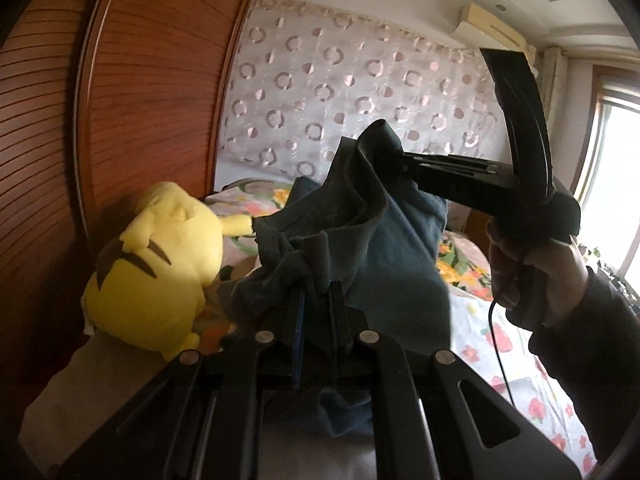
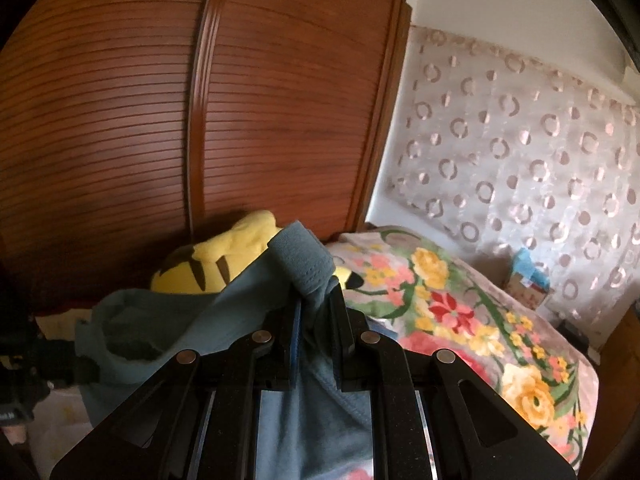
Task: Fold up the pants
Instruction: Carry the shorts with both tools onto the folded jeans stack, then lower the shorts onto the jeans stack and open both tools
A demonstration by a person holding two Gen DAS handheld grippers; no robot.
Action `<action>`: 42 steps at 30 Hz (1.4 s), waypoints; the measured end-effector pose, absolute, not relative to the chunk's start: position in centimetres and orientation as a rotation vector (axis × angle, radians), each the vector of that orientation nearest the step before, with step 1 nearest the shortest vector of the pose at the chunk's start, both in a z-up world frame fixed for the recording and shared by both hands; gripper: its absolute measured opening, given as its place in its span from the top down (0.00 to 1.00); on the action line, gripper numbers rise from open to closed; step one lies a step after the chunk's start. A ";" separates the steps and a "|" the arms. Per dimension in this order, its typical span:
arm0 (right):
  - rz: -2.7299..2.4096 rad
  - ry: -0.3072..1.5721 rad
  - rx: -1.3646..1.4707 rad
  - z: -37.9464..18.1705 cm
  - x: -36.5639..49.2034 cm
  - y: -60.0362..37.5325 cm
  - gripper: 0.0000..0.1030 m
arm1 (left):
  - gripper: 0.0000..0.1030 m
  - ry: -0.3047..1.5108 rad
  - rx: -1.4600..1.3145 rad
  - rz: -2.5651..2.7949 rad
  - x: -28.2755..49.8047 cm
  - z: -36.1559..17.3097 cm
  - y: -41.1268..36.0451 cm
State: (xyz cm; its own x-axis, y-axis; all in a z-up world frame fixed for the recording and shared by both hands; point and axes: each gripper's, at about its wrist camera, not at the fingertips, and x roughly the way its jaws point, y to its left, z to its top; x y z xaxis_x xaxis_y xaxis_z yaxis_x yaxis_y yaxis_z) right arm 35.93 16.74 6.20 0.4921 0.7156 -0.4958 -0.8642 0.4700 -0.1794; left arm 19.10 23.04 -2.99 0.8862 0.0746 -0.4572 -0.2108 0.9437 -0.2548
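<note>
The pants [image 1: 360, 224] are dark teal fabric, lifted in the air above the bed. My left gripper [image 1: 318, 288] is shut on a bunched edge of them. In the left wrist view my right gripper [image 1: 400, 162] comes in from the right, held by a hand, and is shut on another part of the pants higher up. In the right wrist view my right gripper [image 2: 316, 300] pinches a ribbed band of the pants [image 2: 296, 256], with the rest hanging to the left and below.
A yellow plush toy [image 1: 160, 264] lies on the bed by the wooden wardrobe [image 1: 140, 100]. A floral blanket [image 2: 460, 312] covers the bed. A dotted curtain [image 1: 352, 80] hangs behind. A window [image 1: 616, 168] is at the right.
</note>
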 end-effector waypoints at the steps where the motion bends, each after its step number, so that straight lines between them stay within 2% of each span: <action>1: 0.997 0.384 -0.440 6.0 36.1 17.0 0.91 | 0.91 0.467 -0.306 0.156 19.2 -3.2 23.2; 5: 0.995 0.411 -0.442 5.3 36.8 18.0 0.90 | 0.87 0.502 -0.307 0.153 19.4 -3.6 23.3; 8: 0.974 0.410 -0.448 5.3 36.8 18.0 0.83 | 0.84 0.502 -0.288 0.160 19.3 -3.3 23.1; 11: 0.958 0.417 -0.413 5.7 37.3 16.9 0.69 | 0.82 0.485 -0.281 0.164 18.9 -2.8 22.9; 12: 0.955 0.424 -0.396 5.9 37.5 16.6 0.61 | 0.82 0.472 -0.285 0.159 18.6 -2.5 22.9; 13: 0.956 0.432 -0.377 6.1 37.7 16.1 0.59 | 0.81 0.455 -0.288 0.143 18.4 -2.1 22.9; 21: 1.011 0.515 -0.285 5.7 37.8 12.2 0.60 | 0.80 0.451 -0.240 0.111 19.7 -0.7 21.8; 32: 0.968 0.629 -0.288 2.2 40.1 11.5 0.61 | 0.80 0.578 -0.240 0.157 22.2 -3.9 22.8; 36: 0.933 0.659 -0.267 1.1 41.1 11.3 0.66 | 0.80 0.588 -0.223 0.156 22.1 -3.8 22.4; 42: 0.937 0.634 -0.252 2.7 39.8 10.4 0.66 | 0.80 0.594 -0.197 0.155 21.4 -2.8 21.6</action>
State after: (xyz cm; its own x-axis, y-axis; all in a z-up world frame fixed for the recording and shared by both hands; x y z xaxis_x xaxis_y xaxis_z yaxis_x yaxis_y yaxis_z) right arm 39.84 10.45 2.66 0.4288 0.6693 -0.6068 -0.8121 0.5799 0.0657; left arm 21.45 21.63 -2.79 0.8178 0.0884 -0.5686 -0.2012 0.9697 -0.1386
